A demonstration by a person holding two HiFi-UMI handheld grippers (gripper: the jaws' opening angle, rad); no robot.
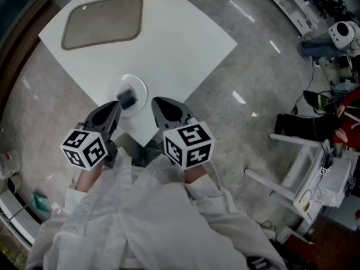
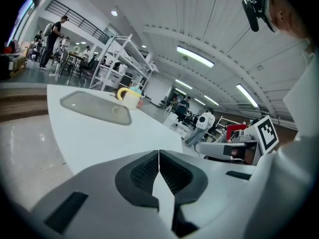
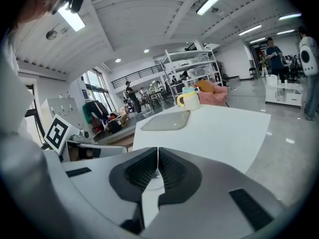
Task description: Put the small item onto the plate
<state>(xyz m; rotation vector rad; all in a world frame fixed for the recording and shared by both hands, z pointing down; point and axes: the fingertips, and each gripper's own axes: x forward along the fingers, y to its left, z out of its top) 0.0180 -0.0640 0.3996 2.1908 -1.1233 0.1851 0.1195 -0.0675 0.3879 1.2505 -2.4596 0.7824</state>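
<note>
A small round white plate lies near the front corner of the white table. A small dark item rests on the plate. My left gripper is shut and empty, its tip just beside the item at the plate's near edge. My right gripper is also shut and empty, a little to the right of the plate. In the left gripper view the jaws meet with nothing between them. The right gripper view shows the same for the right gripper. Both jaws hide the plate in the gripper views.
A grey tray lies at the table's far side, with a yellow-handled cup beyond it. A white frame and cluttered equipment stand on the floor to the right.
</note>
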